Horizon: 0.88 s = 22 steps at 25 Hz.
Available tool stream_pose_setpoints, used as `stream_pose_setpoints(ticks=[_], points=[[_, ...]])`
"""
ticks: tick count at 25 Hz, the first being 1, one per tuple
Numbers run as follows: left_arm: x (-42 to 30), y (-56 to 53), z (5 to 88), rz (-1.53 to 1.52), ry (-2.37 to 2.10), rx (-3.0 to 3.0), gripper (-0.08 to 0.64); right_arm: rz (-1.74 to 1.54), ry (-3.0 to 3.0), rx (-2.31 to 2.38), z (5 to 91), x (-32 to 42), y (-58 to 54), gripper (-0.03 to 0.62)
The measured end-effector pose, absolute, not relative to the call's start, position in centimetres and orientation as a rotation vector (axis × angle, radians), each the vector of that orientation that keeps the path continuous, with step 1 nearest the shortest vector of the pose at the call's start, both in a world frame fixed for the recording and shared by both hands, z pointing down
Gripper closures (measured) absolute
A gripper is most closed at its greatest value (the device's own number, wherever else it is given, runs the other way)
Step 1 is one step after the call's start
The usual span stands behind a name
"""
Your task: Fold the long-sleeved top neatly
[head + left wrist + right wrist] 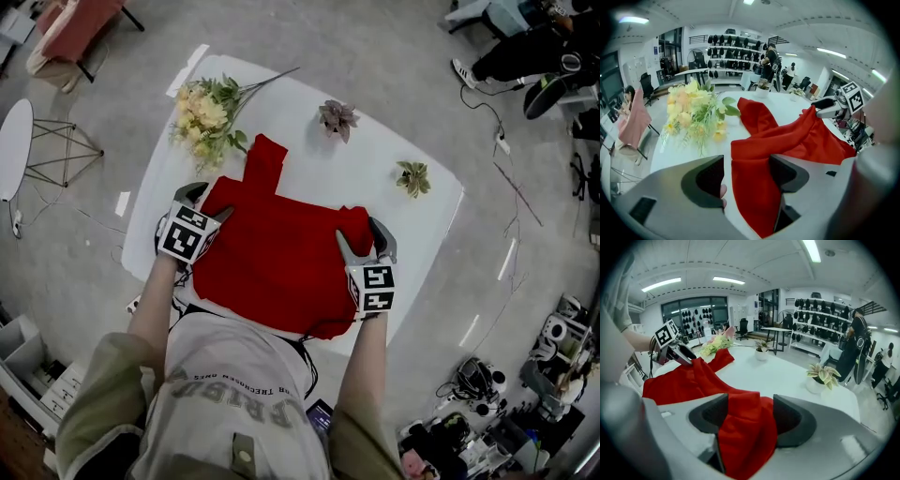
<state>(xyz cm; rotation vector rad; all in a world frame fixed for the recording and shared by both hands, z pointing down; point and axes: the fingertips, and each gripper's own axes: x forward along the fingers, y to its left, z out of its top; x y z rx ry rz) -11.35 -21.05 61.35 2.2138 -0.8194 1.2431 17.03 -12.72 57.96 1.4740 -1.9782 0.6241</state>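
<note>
Top [277, 253] lies centre frame on table [375, 169]. Left gripper [208, 202] and right gripper [361, 236] at its side edges. Jaws wide, cloth bunched between, seemingly unclamped. Pinch all layers, level, lift together, clear of flowers [211, 117].

Head cam: set above the worktop [422, 225], faced steeply down, whole red top [281, 253] taken in from mid range. Cam on left gripper [746, 161]: set low & close at the top's left edge, aimed along the fingers [705, 180] across the top. Cam on right gripper [750, 401]: likewise at the top's right edge, faced the opposite way. Shared by all 3: the top, yellow flowers [206, 117] beyond it.
</note>
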Motion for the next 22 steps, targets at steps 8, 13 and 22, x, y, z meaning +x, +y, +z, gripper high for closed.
stream_pose_setpoints(ticks=[8, 13, 22], points=[[-11.3, -20.3, 61.7, 1.233, -0.864, 2.164, 0.364, 0.568, -2.003, 1.389, 58.4, 17.8, -12.5, 0.441], [-10.8, -19.9, 59.0, 1.233, -0.936, 2.272, 0.502, 0.509, -2.049, 1.345, 56.8, 17.9, -11.7, 0.53], [-8.1, -20.3, 50.5, 1.05, -0.984, 2.471, 0.517, 0.417, -2.116, 1.447, 51.2, 20.7, -10.0, 0.546]])
